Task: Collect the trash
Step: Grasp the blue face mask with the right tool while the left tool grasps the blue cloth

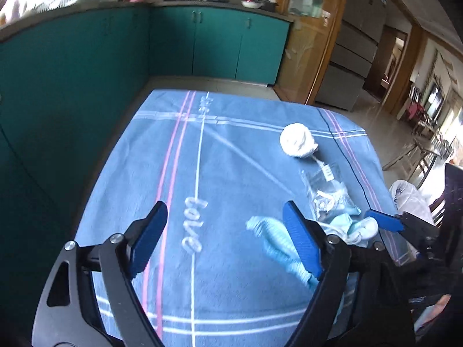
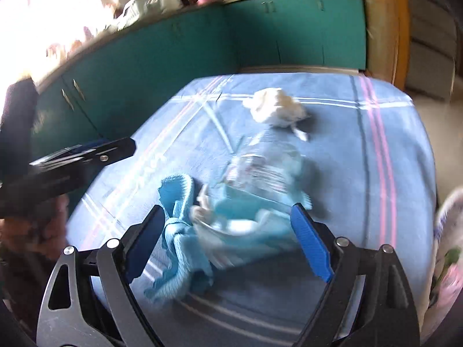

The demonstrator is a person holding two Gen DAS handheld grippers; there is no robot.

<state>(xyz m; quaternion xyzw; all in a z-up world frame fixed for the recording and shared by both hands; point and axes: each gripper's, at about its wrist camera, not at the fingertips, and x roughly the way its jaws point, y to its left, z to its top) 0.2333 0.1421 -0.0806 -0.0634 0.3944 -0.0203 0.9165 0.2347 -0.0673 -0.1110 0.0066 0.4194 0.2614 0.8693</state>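
A table under a blue towel (image 1: 231,173) holds the trash. A crumpled white paper ball (image 1: 298,140) lies far right, also in the right wrist view (image 2: 272,107). A clear plastic wrapper (image 1: 327,185) lies below it (image 2: 260,167). Light blue face masks (image 1: 272,240) lie nearest (image 2: 231,217). My left gripper (image 1: 224,217) is open over bare towel, left of the masks. My right gripper (image 2: 228,217) is open, its fingers on either side of the mask pile; it shows at the right in the left wrist view (image 1: 385,219).
Teal kitchen cabinets (image 1: 202,40) stand behind and to the left of the table. A white plastic bag (image 1: 411,199) hangs off the table's right edge. A wooden door frame (image 1: 312,43) and a grey fridge stand at the back right.
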